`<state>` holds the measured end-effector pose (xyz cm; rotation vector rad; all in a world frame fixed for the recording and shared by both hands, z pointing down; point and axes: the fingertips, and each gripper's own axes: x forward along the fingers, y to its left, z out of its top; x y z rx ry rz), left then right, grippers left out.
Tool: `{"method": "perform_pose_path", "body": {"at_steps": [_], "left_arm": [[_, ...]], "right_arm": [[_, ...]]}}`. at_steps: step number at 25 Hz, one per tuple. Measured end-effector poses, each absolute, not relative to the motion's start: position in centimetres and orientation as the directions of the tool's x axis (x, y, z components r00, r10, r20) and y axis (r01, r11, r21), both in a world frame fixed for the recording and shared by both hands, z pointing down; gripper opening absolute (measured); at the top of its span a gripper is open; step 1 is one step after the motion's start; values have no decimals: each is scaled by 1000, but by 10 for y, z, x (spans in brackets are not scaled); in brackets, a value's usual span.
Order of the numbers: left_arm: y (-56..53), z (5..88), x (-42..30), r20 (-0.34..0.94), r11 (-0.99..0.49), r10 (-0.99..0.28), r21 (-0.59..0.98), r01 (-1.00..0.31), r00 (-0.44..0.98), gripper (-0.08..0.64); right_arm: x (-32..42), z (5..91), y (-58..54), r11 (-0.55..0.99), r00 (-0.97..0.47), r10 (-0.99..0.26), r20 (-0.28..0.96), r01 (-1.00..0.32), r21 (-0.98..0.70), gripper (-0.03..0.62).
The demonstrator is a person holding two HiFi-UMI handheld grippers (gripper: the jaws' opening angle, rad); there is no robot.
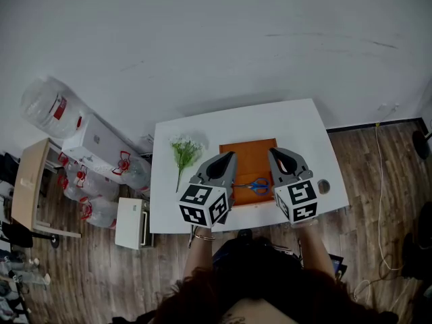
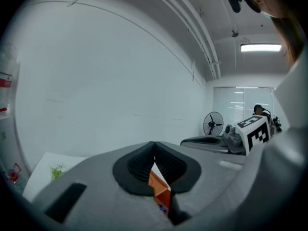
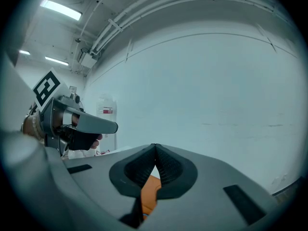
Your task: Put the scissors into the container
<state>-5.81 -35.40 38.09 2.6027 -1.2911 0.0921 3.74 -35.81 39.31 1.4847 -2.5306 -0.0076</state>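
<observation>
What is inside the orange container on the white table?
Blue-handled scissors lie on the near part of the orange container, between the left gripper and the right gripper. The rest that shows is bare. Both grippers cover its near corners, so anything there is hidden.

No text, brand or number can be read anywhere. Black-and-white square patterns, not letters, are carried on the left cube [image 1: 204, 205] and the right cube [image 1: 298, 201]. Red labels are seen on the big bottle [image 1: 50, 106] and on the bottles [image 1: 84, 181] beside the table, but their print is too small to be made out.
</observation>
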Motion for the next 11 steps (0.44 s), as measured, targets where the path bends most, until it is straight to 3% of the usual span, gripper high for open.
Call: {"method": "perform_pose_path", "body": {"at_steps": [11], "left_arm": [[-352, 385, -57, 166, -591, -769, 181, -786, 617, 16]], "right_arm": [[40, 395, -361, 462, -434, -883, 179, -870, 174, -3]]}}
